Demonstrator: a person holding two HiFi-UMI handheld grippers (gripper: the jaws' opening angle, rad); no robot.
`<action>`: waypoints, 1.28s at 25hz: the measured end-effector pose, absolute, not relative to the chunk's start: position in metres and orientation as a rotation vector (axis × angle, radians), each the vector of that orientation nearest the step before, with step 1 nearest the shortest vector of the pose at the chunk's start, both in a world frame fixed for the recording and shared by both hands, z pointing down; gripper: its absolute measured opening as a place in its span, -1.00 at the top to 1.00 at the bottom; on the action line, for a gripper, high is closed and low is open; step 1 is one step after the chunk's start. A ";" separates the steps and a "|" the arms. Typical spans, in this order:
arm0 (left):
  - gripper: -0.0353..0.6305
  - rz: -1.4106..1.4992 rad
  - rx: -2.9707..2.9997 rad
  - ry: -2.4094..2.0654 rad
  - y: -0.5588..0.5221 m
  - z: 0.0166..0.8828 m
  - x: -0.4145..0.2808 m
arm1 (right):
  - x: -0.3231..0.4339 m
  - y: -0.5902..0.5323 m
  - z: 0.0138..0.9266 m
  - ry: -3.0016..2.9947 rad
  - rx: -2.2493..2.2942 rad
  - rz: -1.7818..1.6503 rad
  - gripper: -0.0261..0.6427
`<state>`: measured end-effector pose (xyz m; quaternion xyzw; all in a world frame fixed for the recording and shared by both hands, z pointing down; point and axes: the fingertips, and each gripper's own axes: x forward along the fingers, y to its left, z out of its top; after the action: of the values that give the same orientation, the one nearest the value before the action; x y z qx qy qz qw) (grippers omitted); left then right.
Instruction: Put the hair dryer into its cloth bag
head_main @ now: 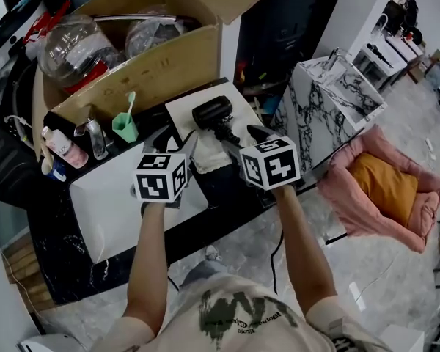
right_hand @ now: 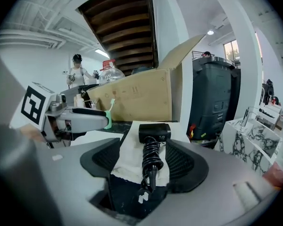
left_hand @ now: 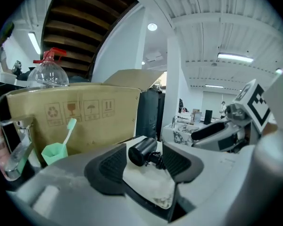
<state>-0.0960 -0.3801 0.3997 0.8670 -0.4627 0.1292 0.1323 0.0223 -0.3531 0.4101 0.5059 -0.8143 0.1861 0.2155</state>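
Since the big cardboard box (head_main: pixel 158 61) is the easiest thing to go by: black desk (head_main: pixel 231 189) runs along its front. Whitish cloth bag (head_main: pixel 207 156) lies flat just in front of the box's right corner, w/ the black hair dryer (head_main: pixel 213 114) on top, cord coiled round the handle. Left claw (left_hand: pixel 145 163) & right claw (right_hand: pixel 144 161) both hang just short of the dryer on the side away from the box, jaws wide apart, nothing gripped. Lil green cup (head_main: pixel 125 127) w/ toothbrush sits against the box front.
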 end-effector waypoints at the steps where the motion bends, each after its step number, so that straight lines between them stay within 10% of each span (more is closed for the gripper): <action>1: 0.18 0.378 2.515 -1.328 -0.383 0.403 -0.094 | 0.022 -0.357 0.414 -2.241 1.385 0.526 0.01; 32: 0.18 0.429 2.488 -1.173 -0.429 0.458 -0.091 | 0.010 -0.429 0.537 -1.860 1.223 0.725 -0.07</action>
<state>-0.0913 -0.4285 0.4584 0.8795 -0.4146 0.1515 0.1777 0.0095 -0.4292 0.5367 0.4810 -0.7318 0.2850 0.3897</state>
